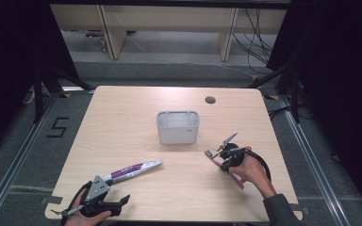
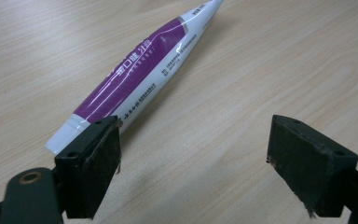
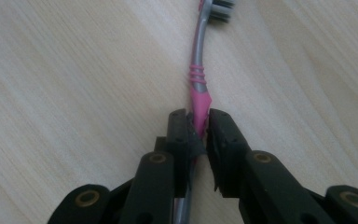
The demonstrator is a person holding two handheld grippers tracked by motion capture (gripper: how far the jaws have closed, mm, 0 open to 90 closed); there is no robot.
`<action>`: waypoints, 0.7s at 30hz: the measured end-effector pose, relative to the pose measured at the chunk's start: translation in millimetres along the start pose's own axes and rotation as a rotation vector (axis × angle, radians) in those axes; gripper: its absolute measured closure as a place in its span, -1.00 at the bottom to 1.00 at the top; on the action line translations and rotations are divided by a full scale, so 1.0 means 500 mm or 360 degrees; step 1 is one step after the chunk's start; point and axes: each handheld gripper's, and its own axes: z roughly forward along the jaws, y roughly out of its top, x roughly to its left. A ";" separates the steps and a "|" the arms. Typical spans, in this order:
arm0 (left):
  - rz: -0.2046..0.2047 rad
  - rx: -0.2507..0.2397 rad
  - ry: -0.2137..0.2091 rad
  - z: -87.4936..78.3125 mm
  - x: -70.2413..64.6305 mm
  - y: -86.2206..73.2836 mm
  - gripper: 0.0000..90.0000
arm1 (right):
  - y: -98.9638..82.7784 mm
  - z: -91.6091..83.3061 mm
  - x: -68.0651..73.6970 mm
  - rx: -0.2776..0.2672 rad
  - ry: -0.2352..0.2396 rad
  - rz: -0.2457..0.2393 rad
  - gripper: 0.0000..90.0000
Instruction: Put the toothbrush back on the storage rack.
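A pink and grey toothbrush (image 3: 198, 79) lies on the wooden table (image 1: 122, 122), bristle head pointing away from me. My right gripper (image 3: 198, 117) is shut on its pink handle, with both pads pressed against it; in the high view this gripper (image 1: 224, 162) sits at the right, low over the toothbrush (image 1: 237, 180). A white and purple toothpaste tube (image 2: 140, 79) lies flat at the front left. My left gripper (image 2: 193, 149) stands open right behind it, the tube's cap beside one pad and nothing between the jaws. From above, the left gripper (image 1: 115, 190) rests near the table's front edge, with the tube (image 1: 132, 170) just beyond.
A pale grey rectangular holder (image 1: 177, 127) stands upright at the table's middle, between and beyond both grippers. A round cable hole (image 1: 210, 100) is at the back right. Dark curtains and stand legs flank the table.
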 end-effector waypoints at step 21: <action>0.0007 0.0004 -0.0010 -0.001 0.000 0.000 -0.62 | 0.032 0.005 0.000 0.0247 -0.0027 -0.0159 0.84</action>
